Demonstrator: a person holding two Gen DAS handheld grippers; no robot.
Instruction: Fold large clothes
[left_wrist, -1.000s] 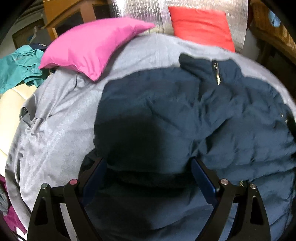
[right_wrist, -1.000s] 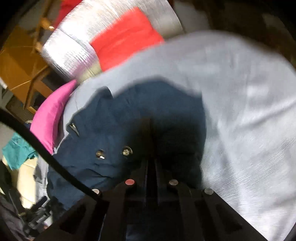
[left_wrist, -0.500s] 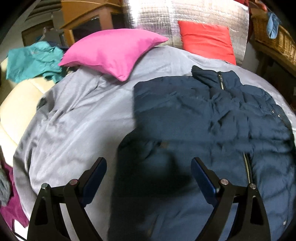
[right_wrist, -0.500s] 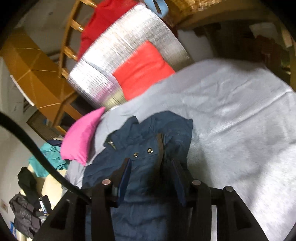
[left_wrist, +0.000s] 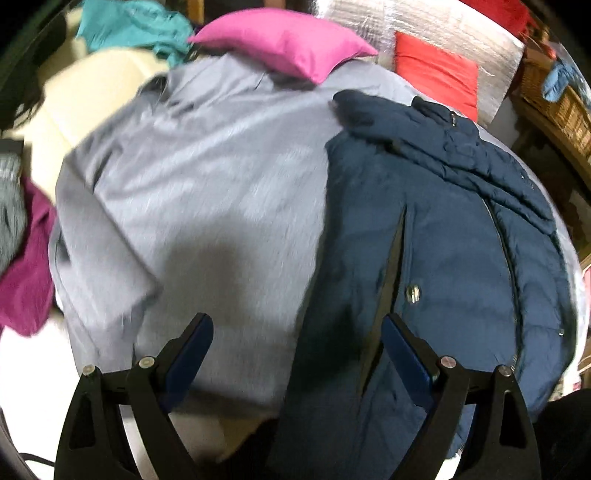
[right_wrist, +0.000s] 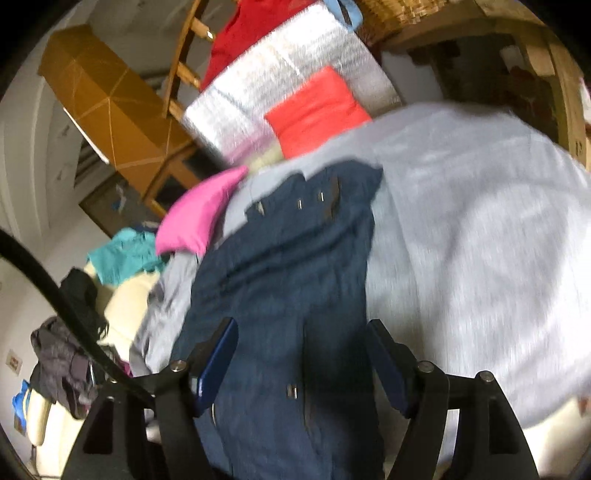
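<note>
Grey bedsheet (left_wrist: 207, 192) covers the bed, navy puffer jacket (left_wrist: 443, 258) lying folded lengthwise at its three o'clock side. Pink pillow (left_wrist: 284, 40) sits at twelve. Left tongs (left_wrist: 295, 354) and right tongs (right_wrist: 301, 354) gape wide, gripping nothing.

Colours noted: navy, grey, pink, red.
Jacket (left_wrist: 454, 236) plain navy with silver snaps; bed cover (left_wrist: 207, 192) pale grey; pillow (left_wrist: 284, 40) magenta-pink; cushion (left_wrist: 436, 70) red; garment (left_wrist: 129, 26) teal; hand-held gripper pads (left_wrist: 402, 354) blue.
</note>
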